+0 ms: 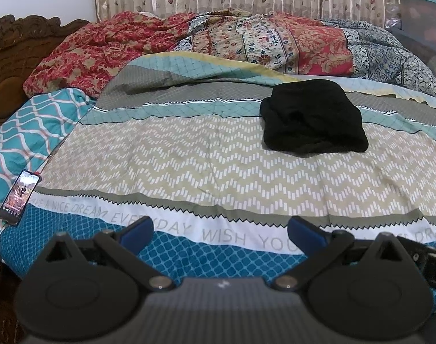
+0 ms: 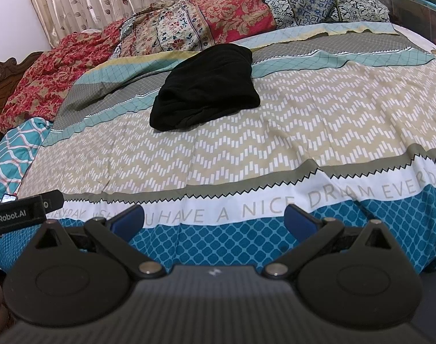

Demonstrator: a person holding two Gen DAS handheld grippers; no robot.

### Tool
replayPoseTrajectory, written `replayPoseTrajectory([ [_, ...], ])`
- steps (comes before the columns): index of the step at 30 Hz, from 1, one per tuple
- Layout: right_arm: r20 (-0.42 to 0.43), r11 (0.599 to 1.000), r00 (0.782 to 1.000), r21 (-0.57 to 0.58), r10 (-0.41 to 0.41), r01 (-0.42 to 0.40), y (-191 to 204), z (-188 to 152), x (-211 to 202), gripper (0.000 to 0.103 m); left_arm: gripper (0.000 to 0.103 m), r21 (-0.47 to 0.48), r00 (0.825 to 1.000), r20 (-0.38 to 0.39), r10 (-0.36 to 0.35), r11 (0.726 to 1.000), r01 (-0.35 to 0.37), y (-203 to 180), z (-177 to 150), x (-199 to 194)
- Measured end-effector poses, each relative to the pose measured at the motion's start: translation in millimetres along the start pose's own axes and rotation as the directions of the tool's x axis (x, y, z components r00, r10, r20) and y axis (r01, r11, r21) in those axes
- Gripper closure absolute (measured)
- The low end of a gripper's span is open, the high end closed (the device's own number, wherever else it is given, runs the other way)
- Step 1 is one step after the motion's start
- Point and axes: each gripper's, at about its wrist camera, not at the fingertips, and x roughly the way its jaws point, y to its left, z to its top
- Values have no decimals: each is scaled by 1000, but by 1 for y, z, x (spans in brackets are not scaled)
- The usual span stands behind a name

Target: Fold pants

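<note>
Soft even indoor light, faint shadows, strong fisheye bending at edges, dark vignetted corners, near foreground blurred

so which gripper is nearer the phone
Left. The phone lies just ahead-left of the open left gripper; the right gripper, also open, sits further right, the phone barely visible past the left one.

Bed (image 1: 189, 154) with patterned cover, carved wooden headboard (image 1: 14, 57). Folded black pants (image 1: 312, 120) lie mid-cover. Rumpled floral quilt (image 1: 246, 40) behind them. Phone (image 1: 19, 197) at left edge.
</note>
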Motion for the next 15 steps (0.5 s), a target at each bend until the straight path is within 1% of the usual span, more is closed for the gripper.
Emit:
replayPoseTrajectory([
  [15,-13,1000,1000,6,3,-3,-3,-1,2,0,0,-14,1000,-11,-12,1000,11,3,-1,2],
])
